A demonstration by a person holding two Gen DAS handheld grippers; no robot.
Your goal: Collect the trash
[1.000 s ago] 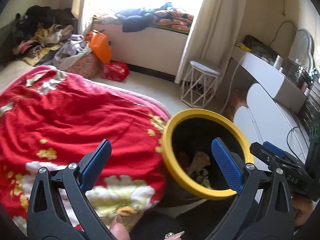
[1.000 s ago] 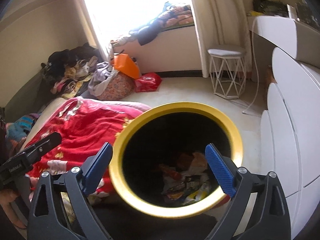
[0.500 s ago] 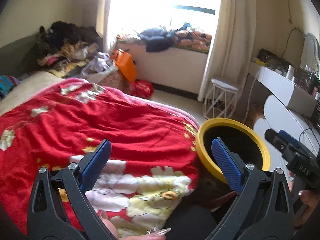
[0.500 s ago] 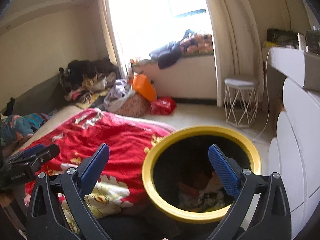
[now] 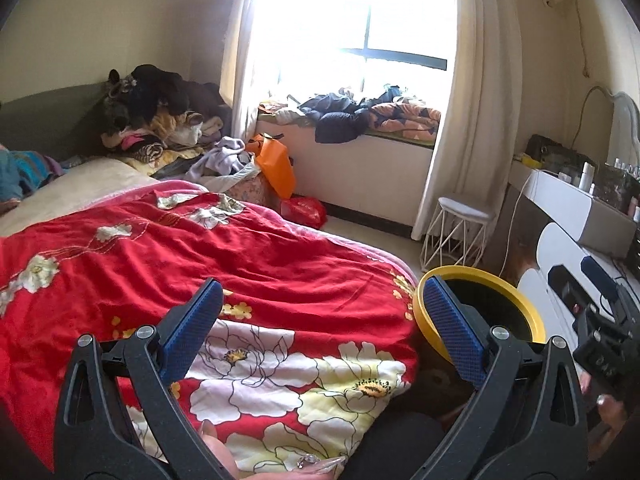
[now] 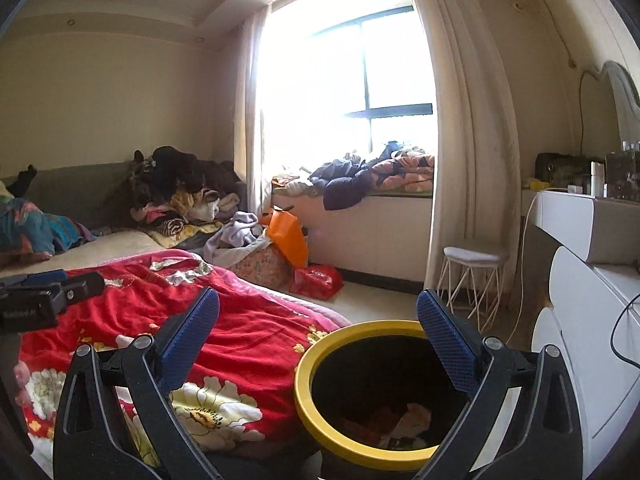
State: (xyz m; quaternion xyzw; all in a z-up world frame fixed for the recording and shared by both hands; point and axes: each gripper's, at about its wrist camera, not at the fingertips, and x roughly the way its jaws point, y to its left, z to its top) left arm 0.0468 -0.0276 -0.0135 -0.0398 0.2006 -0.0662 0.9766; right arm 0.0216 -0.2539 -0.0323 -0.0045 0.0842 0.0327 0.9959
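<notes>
A black bin with a yellow rim [image 6: 320,350] stands on the floor beside the bed, with wrappers and crumpled paper [image 6: 400,426] at its bottom. In the left wrist view the same yellow rim [image 5: 532,314] shows at lower right. My left gripper [image 5: 322,318] is open and empty above the red flowered blanket [image 5: 224,256]. My right gripper [image 6: 318,324] is open and empty, raised over the near side of the bin. Each gripper's body shows at the edge of the other's view.
A white wire stool [image 6: 472,280] stands by the curtain. A white dresser [image 6: 592,320] runs along the right. Clothes are piled on a sofa [image 5: 160,120] and the window ledge [image 5: 360,116]. An orange bag [image 5: 276,164] and red bag [image 5: 304,210] lie on the floor.
Both grippers have lifted and tilted up away from the bin, so the bin has dropped low in both views and the window and bed fill more of the frame. Both stay open.
</notes>
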